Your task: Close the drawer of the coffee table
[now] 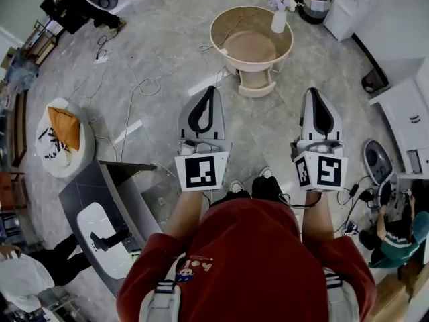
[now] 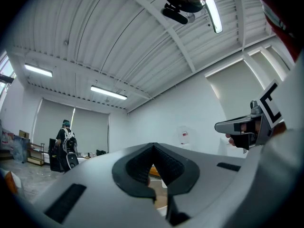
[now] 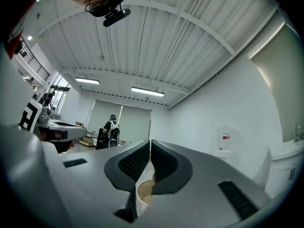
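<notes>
A round beige coffee table stands on the floor ahead of me, with a white vase of flowers on its far right rim. Its small drawer sticks out open toward me at the near side. My left gripper is held level, short of the table and left of the drawer, shut and empty. My right gripper is level to the right of the drawer, also shut with nothing in it. Under the right gripper's closed jaws, part of the table's rim shows.
Cables trail over the marble floor at left. A white bag with an orange cushion and a grey console stand at my left. White cabinets line the right. People stand or crouch at the edges.
</notes>
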